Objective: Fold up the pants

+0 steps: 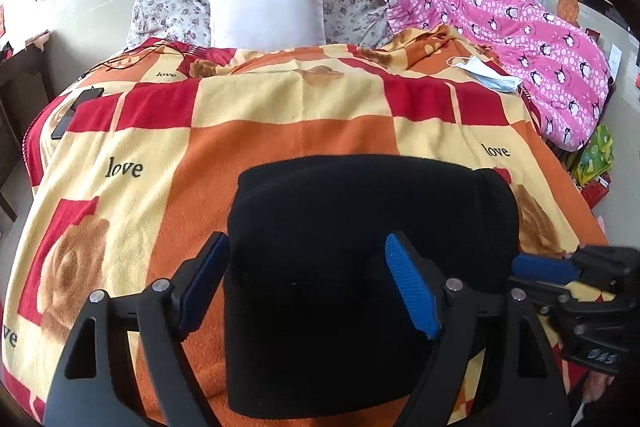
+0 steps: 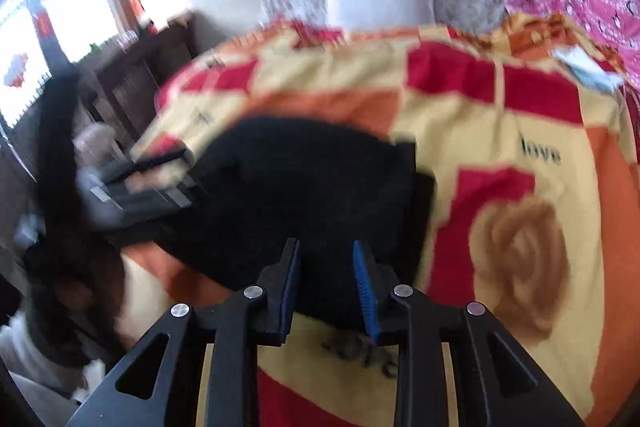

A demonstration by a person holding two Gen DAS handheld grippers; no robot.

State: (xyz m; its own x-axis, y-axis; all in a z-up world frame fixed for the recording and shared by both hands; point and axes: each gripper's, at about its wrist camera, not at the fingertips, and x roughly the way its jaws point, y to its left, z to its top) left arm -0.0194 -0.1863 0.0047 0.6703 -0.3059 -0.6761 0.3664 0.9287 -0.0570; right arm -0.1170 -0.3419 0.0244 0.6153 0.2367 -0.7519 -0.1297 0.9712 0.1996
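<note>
The left wrist camera looks from low and close over the folded black pants (image 1: 360, 267) toward the white square pillow (image 1: 266, 11). The right one (blurry) sees both from the right side.

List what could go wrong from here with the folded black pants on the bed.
1. Both grippers are open over the pants; the left gripper could snag the top layer and undo the fold.
2. The right gripper view is blurred, suggesting fast motion; it could drag the bundle across the blanket.

Black fleece pants (image 1: 360, 267), folded into a compact rectangle, lie flat between the left gripper's (image 1: 308, 279) spread fingers.
</note>
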